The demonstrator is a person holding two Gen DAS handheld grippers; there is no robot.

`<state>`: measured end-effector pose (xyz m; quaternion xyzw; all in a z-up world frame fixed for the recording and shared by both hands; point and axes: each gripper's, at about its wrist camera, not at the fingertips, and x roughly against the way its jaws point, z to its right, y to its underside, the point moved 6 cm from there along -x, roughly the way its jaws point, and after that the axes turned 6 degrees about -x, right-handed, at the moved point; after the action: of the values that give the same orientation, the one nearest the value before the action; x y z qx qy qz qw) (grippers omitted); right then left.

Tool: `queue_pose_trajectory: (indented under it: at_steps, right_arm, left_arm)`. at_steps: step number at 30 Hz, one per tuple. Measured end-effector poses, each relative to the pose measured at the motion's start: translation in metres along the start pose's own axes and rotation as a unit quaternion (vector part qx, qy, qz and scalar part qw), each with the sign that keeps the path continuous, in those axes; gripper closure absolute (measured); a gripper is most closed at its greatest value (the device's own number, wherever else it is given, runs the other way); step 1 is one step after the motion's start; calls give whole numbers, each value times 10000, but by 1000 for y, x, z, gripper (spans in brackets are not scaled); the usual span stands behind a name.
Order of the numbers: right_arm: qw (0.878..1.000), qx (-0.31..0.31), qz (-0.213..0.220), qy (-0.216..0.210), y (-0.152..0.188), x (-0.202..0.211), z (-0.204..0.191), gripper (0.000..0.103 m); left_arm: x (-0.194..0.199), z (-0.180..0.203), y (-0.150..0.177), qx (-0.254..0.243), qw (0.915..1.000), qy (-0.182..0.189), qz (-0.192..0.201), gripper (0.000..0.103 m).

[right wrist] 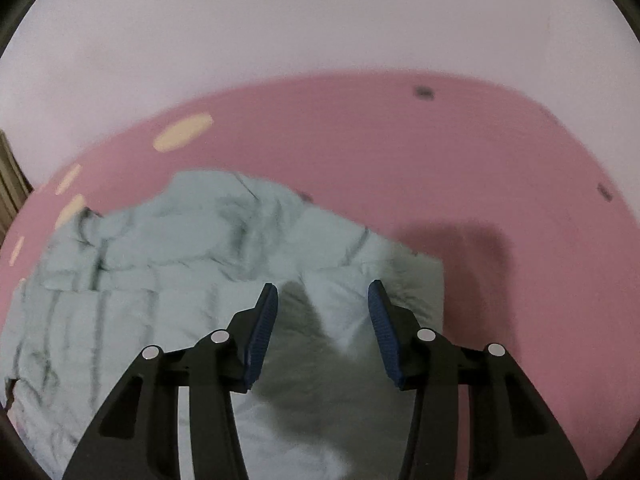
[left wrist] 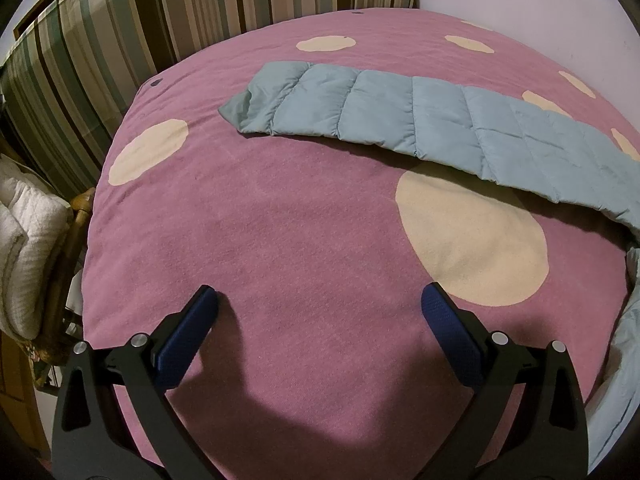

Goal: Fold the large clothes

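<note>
A pale blue quilted jacket lies on a pink bed cover with cream dots [left wrist: 280,220]. In the left wrist view one long sleeve [left wrist: 400,120] stretches flat from the right edge toward the middle back. My left gripper [left wrist: 320,300] is open and empty, just above bare cover, well in front of the sleeve. In the right wrist view the jacket's body [right wrist: 180,280] lies crumpled, and the picture is blurred. My right gripper [right wrist: 322,300] is open and empty, hovering over the jacket's right part near its edge.
Striped cushions [left wrist: 120,40] stand along the back and left of the bed. A white folded blanket [left wrist: 28,248] rests on a wooden chair at the left. A pale wall [right wrist: 320,20] runs behind the bed.
</note>
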<state>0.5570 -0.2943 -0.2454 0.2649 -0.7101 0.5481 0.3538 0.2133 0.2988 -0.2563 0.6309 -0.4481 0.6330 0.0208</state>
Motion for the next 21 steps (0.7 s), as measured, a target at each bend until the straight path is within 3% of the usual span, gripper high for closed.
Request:
queue_pose_trajectory:
  at_steps: [2, 5, 9, 14, 18, 21]
  right_arm:
    - [9996, -38, -283, -5, 9, -21, 3, 56]
    - [9998, 40, -194, 47, 11, -24, 1, 56]
    - [10000, 37, 26, -38, 10, 4, -4, 56]
    - [9995, 56, 278, -98, 37, 33, -4, 55]
    - [9999, 127, -24, 55, 63, 11, -2, 55]
    - [10000, 35, -64, 30, 62, 7, -1, 55]
  left_arm:
    - [0, 0, 0, -9, 10000, -12, -3, 2]
    - [-1, 0, -1, -10, 10000, -15, -7, 2]
    - [-1, 0, -1, -6, 10000, -9, -5, 2]
    - [-1, 0, -1, -11, 10000, -16, -5, 2]
    - [0, -1, -1, -20, 10000, -29, 1, 2]
    - [-1, 0, -1, -4, 10000, -7, -9, 2]
